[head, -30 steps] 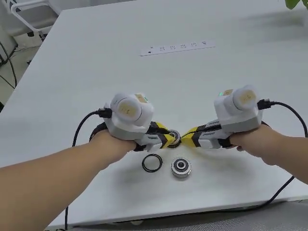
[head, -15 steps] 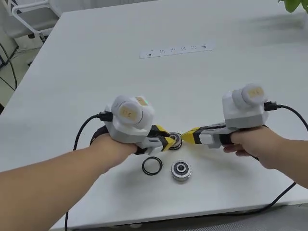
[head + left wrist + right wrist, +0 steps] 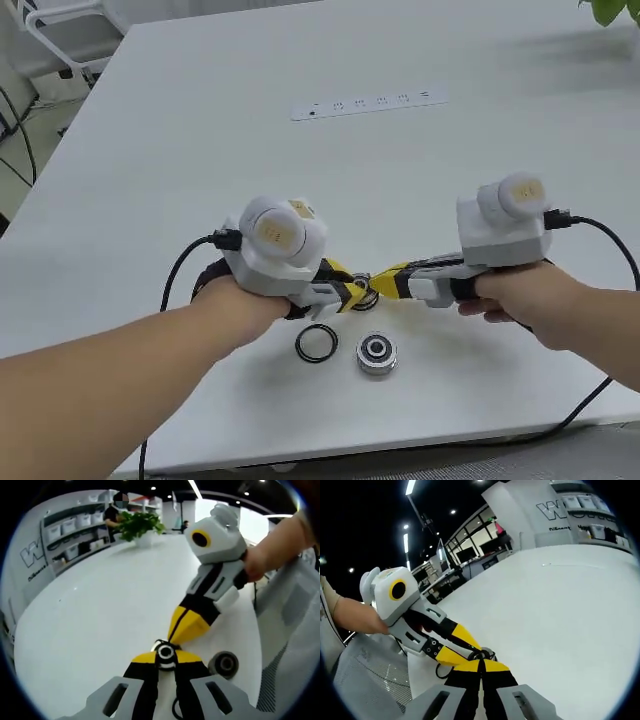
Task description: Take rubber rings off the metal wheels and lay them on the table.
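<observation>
A small metal wheel (image 3: pixel 364 291) hangs just above the white table, and my left gripper (image 3: pixel 353 294) is shut on it; in the left gripper view the wheel (image 3: pixel 165 652) sits between the yellow tips. My right gripper (image 3: pixel 381 284) meets it from the right, with its tips shut on the black rubber ring (image 3: pixel 488 654) at the wheel's rim. On the table below lie a loose black rubber ring (image 3: pixel 316 343) and a second metal wheel (image 3: pixel 376 351), which is also in the left gripper view (image 3: pixel 223 664).
A white power strip (image 3: pixel 370 101) lies far back on the table (image 3: pixel 200 160). Black cables (image 3: pixel 180 265) trail from both grippers. The table's front edge (image 3: pixel 400 440) runs close below the loose parts. A chair (image 3: pixel 50 30) stands beyond the far left corner.
The right gripper drew slightly right half a second ago and has come back against the held wheel. The left gripper holds steady. The loose ring and wheel have not moved.
</observation>
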{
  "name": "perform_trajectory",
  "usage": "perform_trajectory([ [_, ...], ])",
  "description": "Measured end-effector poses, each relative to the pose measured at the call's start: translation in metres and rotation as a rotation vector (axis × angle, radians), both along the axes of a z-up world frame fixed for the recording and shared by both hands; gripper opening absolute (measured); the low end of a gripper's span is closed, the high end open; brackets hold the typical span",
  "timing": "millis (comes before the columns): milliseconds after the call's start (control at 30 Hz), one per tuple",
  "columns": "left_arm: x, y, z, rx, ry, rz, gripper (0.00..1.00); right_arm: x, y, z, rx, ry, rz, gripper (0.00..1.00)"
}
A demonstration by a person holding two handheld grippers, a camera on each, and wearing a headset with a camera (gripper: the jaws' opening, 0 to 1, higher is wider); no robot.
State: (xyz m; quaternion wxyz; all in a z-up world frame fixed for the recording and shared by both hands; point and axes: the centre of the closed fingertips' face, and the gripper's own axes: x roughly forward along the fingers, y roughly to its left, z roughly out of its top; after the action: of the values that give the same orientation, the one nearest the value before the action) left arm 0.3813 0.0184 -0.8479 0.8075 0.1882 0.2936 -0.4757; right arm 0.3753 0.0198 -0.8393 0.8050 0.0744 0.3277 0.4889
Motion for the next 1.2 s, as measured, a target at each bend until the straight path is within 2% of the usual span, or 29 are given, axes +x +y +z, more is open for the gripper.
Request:
perform_trajectory([
  [267, 0.001, 0.0, 0.0, -0.001, 0.0, 0.002, 0.11, -0.003, 0.003, 0.002, 0.016, 0.002, 0.023, 0.0],
  [367, 0.001, 0.0, 0.0, 0.0, 0.0, 0.001, 0.11, -0.005, 0.009, 0.011, 0.068, 0.001, 0.039, 0.0],
  [433, 0.001, 0.0, 0.0, -0.001, 0.0, 0.001, 0.11, -0.006, 0.008, 0.009, 0.049, -0.002, 0.048, 0.0],
  [667, 0.001, 0.0, 0.0, -0.001, 0.001, 0.001, 0.12, -0.01, 0.008, 0.011, 0.084, 0.028, 0.057, 0.0],
  [900, 0.0, 0.0, 0.0, 0.001, -0.01, -0.002, 0.12, -0.006, 0.005, 0.008, 0.055, 0.015, 0.036, 0.0],
  [1100, -0.002, 0.0, 0.001, -0.017, 0.016, 0.011, 0.14, -0.004, 0.002, 0.006, 0.03, 0.001, 0.026, 0.0],
  [1200, -0.002, 0.003, 0.002, -0.013, 0.014, 0.004, 0.14, -0.003, 0.002, 0.006, 0.031, 0.0, 0.022, 0.0],
])
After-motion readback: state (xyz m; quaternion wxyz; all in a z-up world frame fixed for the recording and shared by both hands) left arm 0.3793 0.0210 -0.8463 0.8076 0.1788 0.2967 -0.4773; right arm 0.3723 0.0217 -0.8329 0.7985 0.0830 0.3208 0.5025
